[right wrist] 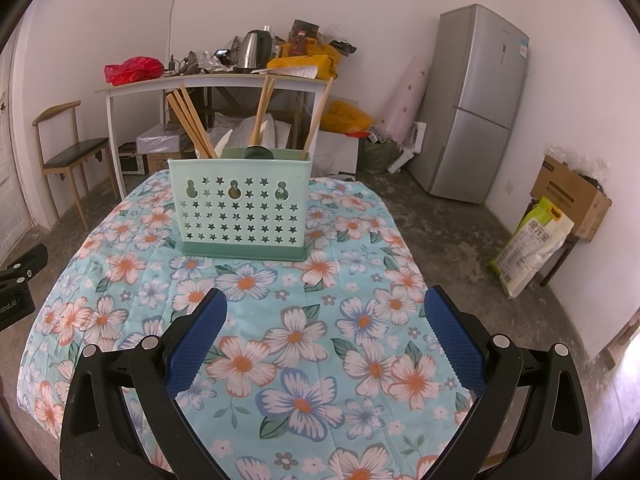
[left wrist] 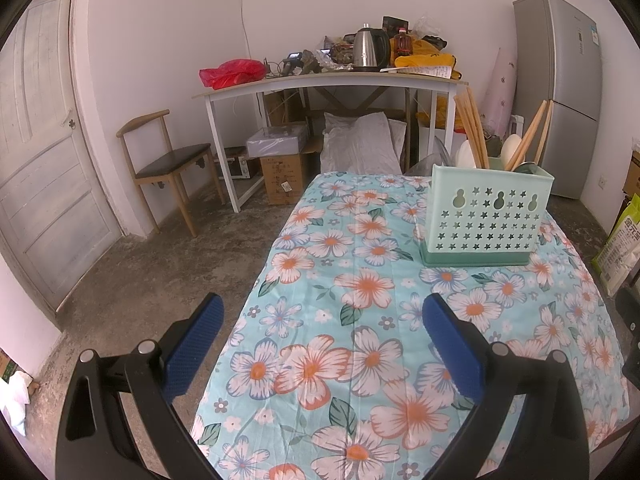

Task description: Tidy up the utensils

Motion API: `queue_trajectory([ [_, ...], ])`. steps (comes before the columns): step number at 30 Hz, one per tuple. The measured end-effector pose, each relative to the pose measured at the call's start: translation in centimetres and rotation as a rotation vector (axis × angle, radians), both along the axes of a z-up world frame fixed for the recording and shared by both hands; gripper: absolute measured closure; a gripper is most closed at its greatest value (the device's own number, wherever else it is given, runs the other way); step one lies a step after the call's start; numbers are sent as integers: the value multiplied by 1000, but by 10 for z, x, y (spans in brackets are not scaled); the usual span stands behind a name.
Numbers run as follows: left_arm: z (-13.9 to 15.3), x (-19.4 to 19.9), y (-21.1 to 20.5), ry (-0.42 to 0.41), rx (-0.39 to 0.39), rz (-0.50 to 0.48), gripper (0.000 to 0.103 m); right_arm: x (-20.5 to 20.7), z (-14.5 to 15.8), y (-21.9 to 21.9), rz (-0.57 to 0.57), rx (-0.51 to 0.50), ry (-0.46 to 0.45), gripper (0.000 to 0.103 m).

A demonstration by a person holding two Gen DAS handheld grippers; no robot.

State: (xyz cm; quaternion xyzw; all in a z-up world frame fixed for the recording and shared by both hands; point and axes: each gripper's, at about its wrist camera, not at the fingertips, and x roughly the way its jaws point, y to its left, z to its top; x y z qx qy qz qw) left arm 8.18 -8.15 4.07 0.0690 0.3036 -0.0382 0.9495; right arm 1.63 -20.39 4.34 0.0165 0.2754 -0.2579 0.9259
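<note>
A mint-green utensil caddy (left wrist: 486, 216) (right wrist: 240, 210) with star-shaped holes stands upright on the floral tablecloth (left wrist: 340, 320) (right wrist: 280, 300). Wooden chopsticks (left wrist: 472, 132) (right wrist: 192, 128) and white spoons (left wrist: 466, 154) stick out of its top; a dark spoon end (right wrist: 260, 152) shows in the right wrist view. My left gripper (left wrist: 322, 328) hovers open over the cloth, with the caddy ahead to the right. My right gripper (right wrist: 326, 326) is open too, the caddy straight ahead. Nothing sits between either pair of blue pads.
Behind the table stand a cluttered white desk (left wrist: 320, 80) with a kettle (left wrist: 370, 50), a wooden chair (left wrist: 168, 164), cardboard boxes (left wrist: 280, 176) and a grey fridge (right wrist: 476, 100). A door (left wrist: 40, 140) is at left. The left gripper's body (right wrist: 16, 284) shows at the left edge.
</note>
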Motion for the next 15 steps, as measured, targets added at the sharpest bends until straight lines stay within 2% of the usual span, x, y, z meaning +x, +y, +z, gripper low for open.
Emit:
queue_trajectory([
  [15,0,1,1,2,-1,1,6,0,0,0,0,-3,0,8],
])
